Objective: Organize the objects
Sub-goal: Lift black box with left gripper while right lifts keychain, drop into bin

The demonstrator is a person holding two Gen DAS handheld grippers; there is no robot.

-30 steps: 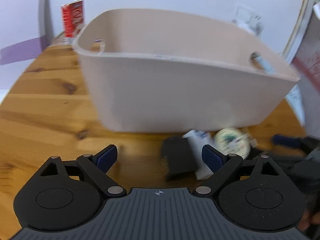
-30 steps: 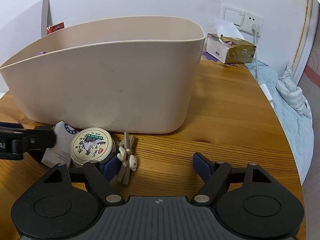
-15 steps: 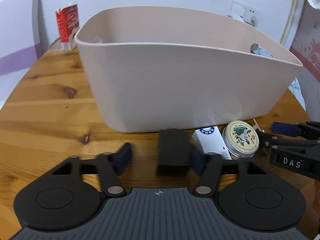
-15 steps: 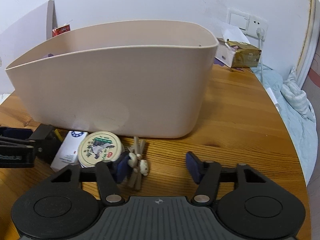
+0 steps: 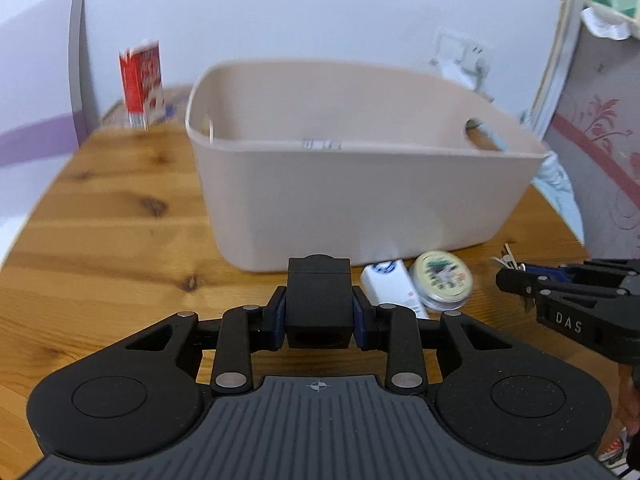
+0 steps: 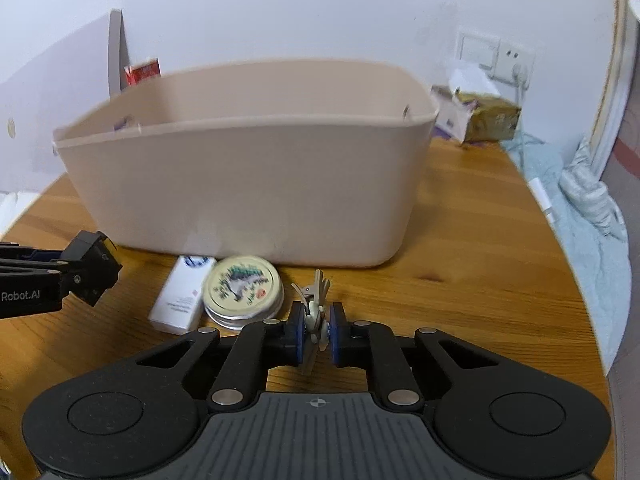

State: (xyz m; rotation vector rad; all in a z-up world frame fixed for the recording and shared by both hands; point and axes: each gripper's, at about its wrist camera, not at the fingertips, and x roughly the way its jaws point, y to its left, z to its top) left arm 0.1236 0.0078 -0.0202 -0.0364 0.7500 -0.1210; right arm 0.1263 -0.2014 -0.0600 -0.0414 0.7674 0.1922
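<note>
Your left claw (image 5: 319, 322) grips the black cube-shaped box (image 5: 319, 304) and your right claw (image 6: 317, 334) pinches the small key bunch (image 6: 314, 300), both just off the wooden bench (image 6: 460, 280) before the beige plastic tub (image 6: 248, 184), while the round tin (image 6: 243, 285) and white carton (image 6: 180, 300) wait.

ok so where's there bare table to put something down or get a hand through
Bare wood lies left of the beige bin, toward the red carton, and right of the bin up to the tissue box in the right wrist view. It is crowded in front of the bin: white box, round tin, keys.
</note>
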